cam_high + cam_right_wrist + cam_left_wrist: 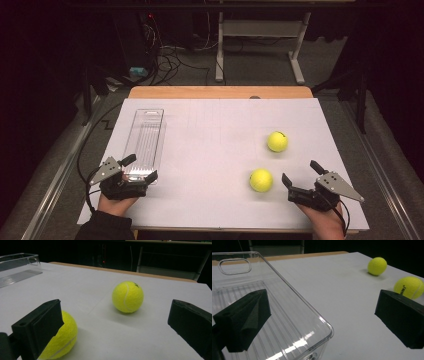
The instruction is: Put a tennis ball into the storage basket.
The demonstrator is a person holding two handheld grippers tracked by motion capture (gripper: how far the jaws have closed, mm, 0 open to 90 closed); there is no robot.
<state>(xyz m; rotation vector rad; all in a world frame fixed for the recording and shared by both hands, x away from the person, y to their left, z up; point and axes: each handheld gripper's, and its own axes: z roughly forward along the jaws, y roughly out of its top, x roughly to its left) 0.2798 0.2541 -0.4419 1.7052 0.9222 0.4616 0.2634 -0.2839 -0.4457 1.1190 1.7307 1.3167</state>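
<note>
In the high view, the white surface (215, 150) carried a clear plastic tray (145, 140) at the left and two tennis balls at the right: the far ball (277, 141) and the near ball (261, 180). The left gripper (142, 167) sat at the tray's near end with its jaws wide apart and empty. The right gripper (300, 175) lay just right of the near ball, its jaws also spread wide, holding nothing.

In the left gripper view, the gripper's left jaw hung over the tray (274, 315), the right jaw over the bare surface (342, 297); the tray's near corner lay between them, untouched. Both balls sat beyond, the near ball (409, 287) just behind the right jaw.

In the right gripper view, the near ball (62, 340) lay partly behind the left jaw, and the far ball (127, 296) stood ahead, well apart from the jaws.
</note>
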